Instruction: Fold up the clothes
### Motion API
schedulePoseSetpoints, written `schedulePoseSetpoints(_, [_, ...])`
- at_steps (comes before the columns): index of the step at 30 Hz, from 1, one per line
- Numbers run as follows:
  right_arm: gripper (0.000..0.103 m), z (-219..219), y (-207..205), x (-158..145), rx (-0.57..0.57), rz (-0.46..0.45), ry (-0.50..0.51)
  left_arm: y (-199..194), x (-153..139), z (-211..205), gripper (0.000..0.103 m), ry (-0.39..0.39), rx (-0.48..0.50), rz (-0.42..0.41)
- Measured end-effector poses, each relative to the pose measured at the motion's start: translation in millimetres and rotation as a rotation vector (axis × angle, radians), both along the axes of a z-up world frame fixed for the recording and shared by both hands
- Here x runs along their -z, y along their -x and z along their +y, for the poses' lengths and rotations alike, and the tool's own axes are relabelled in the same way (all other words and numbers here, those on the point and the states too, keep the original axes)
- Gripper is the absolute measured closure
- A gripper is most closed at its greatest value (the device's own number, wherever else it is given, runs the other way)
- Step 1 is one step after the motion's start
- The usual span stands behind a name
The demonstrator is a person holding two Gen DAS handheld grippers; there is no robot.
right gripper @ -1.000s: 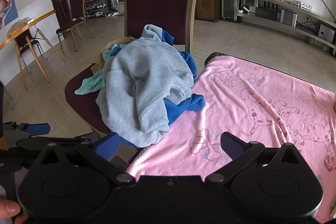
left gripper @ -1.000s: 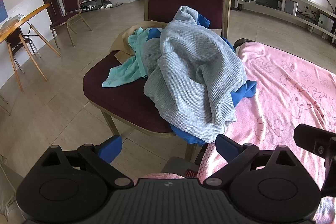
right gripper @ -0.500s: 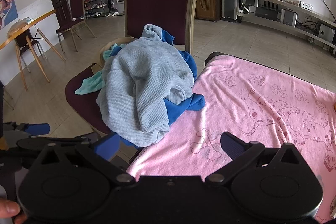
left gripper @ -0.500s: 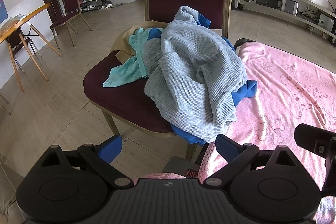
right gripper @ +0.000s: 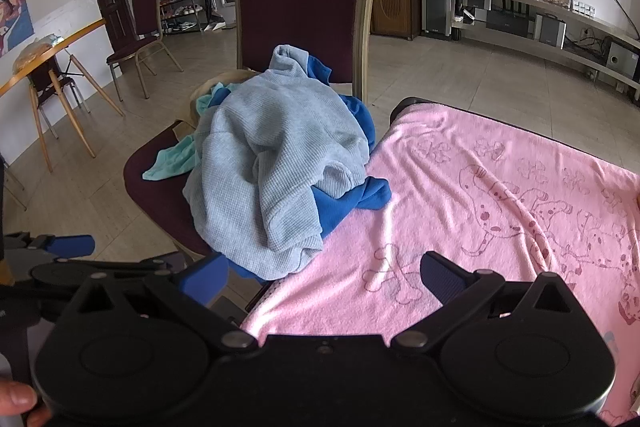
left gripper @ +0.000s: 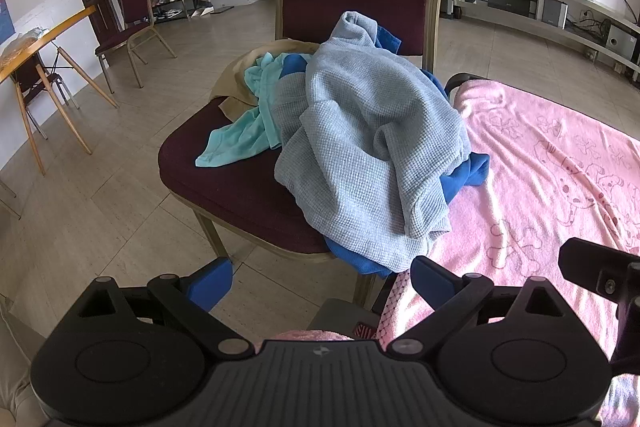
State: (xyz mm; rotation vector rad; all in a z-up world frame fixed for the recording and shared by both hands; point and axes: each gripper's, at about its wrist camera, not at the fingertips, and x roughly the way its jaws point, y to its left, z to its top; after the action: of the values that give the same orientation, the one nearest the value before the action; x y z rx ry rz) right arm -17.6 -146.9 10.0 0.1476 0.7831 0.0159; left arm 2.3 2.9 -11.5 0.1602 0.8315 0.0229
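A heap of clothes sits on the seat of a maroon chair (left gripper: 224,171), with a pale grey-blue waffle-knit top (left gripper: 372,147) lying over everything else. Under it a royal blue garment (left gripper: 468,173) pokes out on the side toward the pink blanket (left gripper: 552,163), a mint-green piece (left gripper: 236,143) trails off toward the seat's open side, and a tan one (left gripper: 236,83) is bunched at the back.

The left wrist view looks more squarely at the chair and shows the mint and tan pieces well. It also catches a black part of the other tool at its right edge. The right wrist view sits farther over the worktop, so it shows much more of the pink blanket with its spotted-dog print (right gripper: 496,195), laid flat and just beside the chair seat. The blue garment's lower fold rests on the blanket's edge. That view also takes in the left gripper (right gripper: 132,259) low at the left, and a thumb (right gripper: 18,397) in the bottom corner.

The left gripper (left gripper: 320,277) hangs short of the pile with its jaws spread wide, holding nothing. The right gripper (right gripper: 324,277) is the same: jaws wide apart, empty, poised over the near edge of the blanket, clear of the clothes.
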Motion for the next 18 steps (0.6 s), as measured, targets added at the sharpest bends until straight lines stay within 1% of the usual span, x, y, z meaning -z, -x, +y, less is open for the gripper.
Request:
schedulePoseSetpoints(8, [0.0,-2.0,-0.8,0.9,0.004,0.0,-0.004,-1.3,0.6,-0.8,0.005,-0.002,0.001,0.002])
schedulePoseSetpoints(11, [0.0,-5.1,-4.3,0.6,0.018,-0.007,-0.005,-5.8,-1.1,5.3,0.005,0.005,-0.016,-0.005])
schedulePoseSetpoints(15, [0.0,-11.5,-18.8,-2.7,0.036,-0.04,-0.014,-15.6,-4.7,21.5,0.005,0.031,-0.055,-0.025])
schedulePoseSetpoints(18, [0.0,-15.7,-38.3,-4.8,0.041,-0.078,-0.039,-27.6,-4.8,35.6,0.009,0.059,-0.081,-0.033])
